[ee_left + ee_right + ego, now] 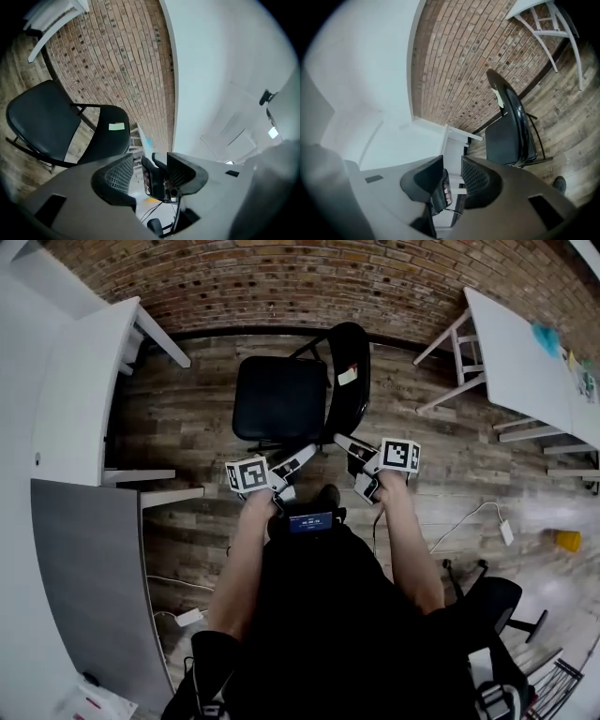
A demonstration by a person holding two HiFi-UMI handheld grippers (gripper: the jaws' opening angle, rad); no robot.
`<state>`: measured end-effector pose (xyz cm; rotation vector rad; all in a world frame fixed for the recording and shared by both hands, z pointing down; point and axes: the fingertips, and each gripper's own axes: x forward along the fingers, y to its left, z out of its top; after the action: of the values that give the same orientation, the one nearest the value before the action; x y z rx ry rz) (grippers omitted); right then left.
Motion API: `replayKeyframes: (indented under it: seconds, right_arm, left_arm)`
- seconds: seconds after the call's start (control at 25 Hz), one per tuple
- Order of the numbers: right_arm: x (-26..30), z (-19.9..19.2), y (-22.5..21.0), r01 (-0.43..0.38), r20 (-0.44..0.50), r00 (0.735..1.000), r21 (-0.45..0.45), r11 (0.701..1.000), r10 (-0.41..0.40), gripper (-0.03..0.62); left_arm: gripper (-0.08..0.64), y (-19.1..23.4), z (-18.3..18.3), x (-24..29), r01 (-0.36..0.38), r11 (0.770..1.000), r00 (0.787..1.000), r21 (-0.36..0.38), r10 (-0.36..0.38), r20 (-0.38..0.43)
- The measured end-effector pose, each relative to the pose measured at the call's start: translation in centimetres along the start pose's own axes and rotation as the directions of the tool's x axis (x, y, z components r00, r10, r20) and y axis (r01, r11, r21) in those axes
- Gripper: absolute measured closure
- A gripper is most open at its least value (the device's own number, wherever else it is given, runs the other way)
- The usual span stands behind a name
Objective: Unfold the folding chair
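The folding chair (279, 397) stands unfolded on the wooden floor (441, 456), far from me and close to the brick wall (281, 282). Its black seat (277, 401) lies flat. The backrest (351, 381) rises at the seat's right side and carries 1 pale label (348, 376).

I hold my 2 tongs out in front of me, their tips pointing in toward each other over the chair's near edge. My left tongs (307, 452) reach toward the seat's near right corner. In the left gripper view their jaws stand wide apart with nothing between the pads. Through the gap I see only my other tool, and the chair sits well off to the left, clear of the jaws.

My right tongs (343, 442) point at the foot of the backrest. In the right gripper view their jaws are also parted, by less than the left pair, and they grip nothing. The chair stands beyond them to the right, apart from the pads.

1 white table (520, 362) is at the far right, and another white desk (84, 390) is at the left. A grey tabletop (89, 577) is nearer to me on the left. A white cable (469, 517) trails over the floor at the right, near a small yellow thing (567, 540).
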<state>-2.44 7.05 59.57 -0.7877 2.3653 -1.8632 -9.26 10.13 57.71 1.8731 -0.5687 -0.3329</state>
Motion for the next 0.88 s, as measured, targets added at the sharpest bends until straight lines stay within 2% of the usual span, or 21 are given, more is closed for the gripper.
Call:
replayKeyframes:
  seconds: [0.16,0.48,0.6,0.88]
  right_arm:
    - [0.7,-3.1,4.1,-0.002,-0.015,1.000,-0.077,0.997,0.000,0.469]
    - [0.0,-8.4,9.9,-0.065,-0.015,0.998,-0.176,0.982,0.063,0.471]
    - [-1.3,-10.2,10.0,-0.044,-0.012,0.999,-0.177,0.983,0.042,0.471]
    - [-4.9,-12.2,10.7,-0.064,-0.024,0.998,-0.204,0.977,0.060,0.471]
  left_arm:
    - [0.318,-2.1,-0.4,-2.0,0.044,0.999,0.999,0.016,-0.044,-0.031]
    - [0.322,-6.0,-3.3,-5.5,0.189,0.982,0.980,-0.026,-0.190,-0.054]
    - [0.322,-7.1,-4.8,-6.0,0.201,0.979,0.978,-0.022,-0.202,-0.057]
    - [0.325,-10.0,-7.7,-5.4,0.200,0.980,0.979,0.021,-0.199,-0.054]
